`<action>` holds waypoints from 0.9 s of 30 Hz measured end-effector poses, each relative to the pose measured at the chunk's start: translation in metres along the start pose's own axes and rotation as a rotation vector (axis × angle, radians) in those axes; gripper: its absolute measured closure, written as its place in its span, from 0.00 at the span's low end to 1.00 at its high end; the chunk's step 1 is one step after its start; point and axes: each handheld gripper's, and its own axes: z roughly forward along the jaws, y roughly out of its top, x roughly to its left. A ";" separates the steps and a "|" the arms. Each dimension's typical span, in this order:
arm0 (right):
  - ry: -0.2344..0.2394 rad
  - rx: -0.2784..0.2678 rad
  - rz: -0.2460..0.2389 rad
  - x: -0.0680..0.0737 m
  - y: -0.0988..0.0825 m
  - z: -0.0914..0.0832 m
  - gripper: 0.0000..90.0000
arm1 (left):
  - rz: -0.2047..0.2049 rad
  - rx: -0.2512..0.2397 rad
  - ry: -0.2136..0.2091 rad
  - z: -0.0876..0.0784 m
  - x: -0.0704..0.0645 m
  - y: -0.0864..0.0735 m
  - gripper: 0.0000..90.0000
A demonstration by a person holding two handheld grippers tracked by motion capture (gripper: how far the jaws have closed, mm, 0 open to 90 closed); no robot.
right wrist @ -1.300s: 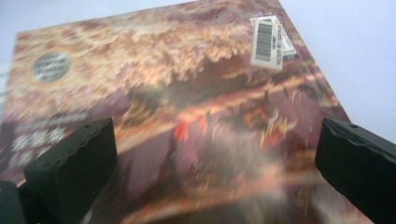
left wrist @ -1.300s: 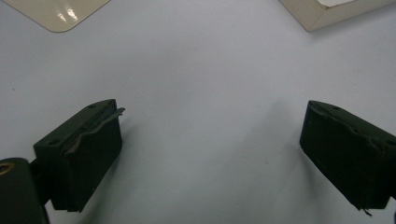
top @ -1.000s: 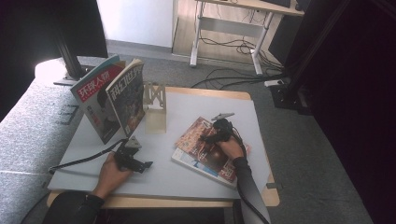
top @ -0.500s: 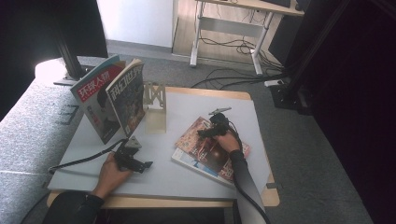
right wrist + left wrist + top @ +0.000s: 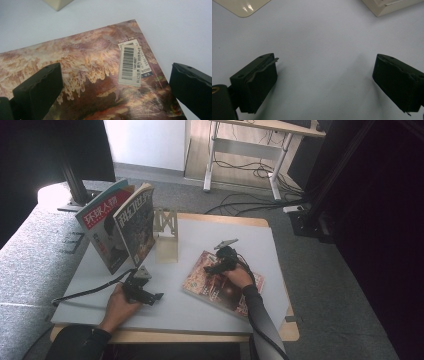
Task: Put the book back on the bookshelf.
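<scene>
Two magazines (image 5: 120, 227) stood upright in the pale rack (image 5: 166, 236), leaning away from its frame toward the table's left edge, their covers facing the person. A third magazine (image 5: 220, 287) lay flat on the white table (image 5: 200, 310), off to the right of the rack and nearer the person, well apart from it, turned at an angle to the table edges.

Over that flat magazine hung the right gripper (image 5: 220, 266), its jaws spread wide and clamping nothing. In the right gripper view the jaws straddled the magazine's (image 5: 100, 75) corner that carried the barcode sticker (image 5: 129, 65), with one jaw above the cover and the other past the edge, over bare table. A corner of the rack (image 5: 58, 3) showed beyond.

The left gripper (image 5: 145, 292) sat in front of the rack, on the person's side, also released with jaws wide. In the left gripper view, plain white table (image 5: 322, 50) lay between the jaws.

Bare surface stretched between the rack and the flat magazine, and more behind the magazine toward the far edge. The magazine's near right corner lay close to the table's right edge.
</scene>
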 end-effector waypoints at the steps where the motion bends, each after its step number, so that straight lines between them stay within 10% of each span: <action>1: 0.009 0.002 -0.007 0.003 0.001 0.001 0.00 | 0.000 0.000 0.000 0.000 0.000 0.000 0.06; 16: 0.066 -0.010 -0.067 0.041 -0.001 0.002 0.00 | -0.001 -0.002 0.000 0.000 0.000 0.000 0.06; 27: -0.033 -0.030 0.008 0.026 -0.025 -0.033 0.02 | -0.001 -0.001 0.000 0.000 0.000 0.000 0.06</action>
